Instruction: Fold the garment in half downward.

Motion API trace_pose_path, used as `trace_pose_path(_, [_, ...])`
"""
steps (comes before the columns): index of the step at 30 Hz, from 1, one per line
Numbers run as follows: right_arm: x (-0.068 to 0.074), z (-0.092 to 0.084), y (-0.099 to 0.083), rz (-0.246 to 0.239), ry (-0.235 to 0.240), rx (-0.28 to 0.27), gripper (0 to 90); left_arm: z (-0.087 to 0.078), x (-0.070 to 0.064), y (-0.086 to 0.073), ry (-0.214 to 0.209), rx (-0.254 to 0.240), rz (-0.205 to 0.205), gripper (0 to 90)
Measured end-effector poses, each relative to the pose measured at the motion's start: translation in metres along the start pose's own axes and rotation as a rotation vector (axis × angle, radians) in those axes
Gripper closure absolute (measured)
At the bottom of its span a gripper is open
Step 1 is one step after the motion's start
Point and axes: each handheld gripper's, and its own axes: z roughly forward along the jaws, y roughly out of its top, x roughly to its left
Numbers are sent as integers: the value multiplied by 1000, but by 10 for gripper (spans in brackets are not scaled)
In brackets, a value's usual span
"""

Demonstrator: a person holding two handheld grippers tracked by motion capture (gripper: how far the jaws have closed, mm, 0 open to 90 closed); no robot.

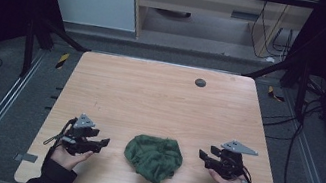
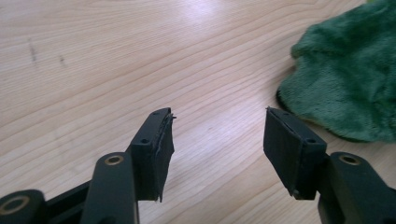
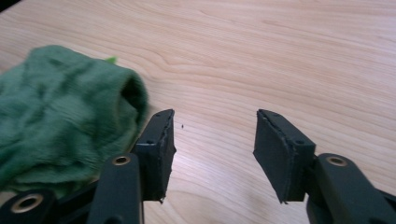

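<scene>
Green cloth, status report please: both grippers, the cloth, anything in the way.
Left gripper open, empty. Right gripper open, empty. Green cloth crumpled on the table between them, untouched. Nothing in the way.

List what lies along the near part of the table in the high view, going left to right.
Left gripper with jaws open → crumpled green cloth → right gripper with jaws open, all over the wooden table.

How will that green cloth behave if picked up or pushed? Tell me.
The green cloth lies crumpled in soft folds on the table, so it will probably droop limply from any pinch. Its fuzzy pile suggests it is light and not slippery. Pushed, it would likely bunch up rather than slide or roll.
</scene>
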Motion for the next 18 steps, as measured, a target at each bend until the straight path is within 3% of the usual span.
trace_pose_path(7, [-11,0,-5,4,-48,6,398,-3,14,-6,45,-14,7,389])
trace_pose_path(18, [-27,-2,-9,17,-95,12,327,-8,38,-15,94,-29,-31,367])
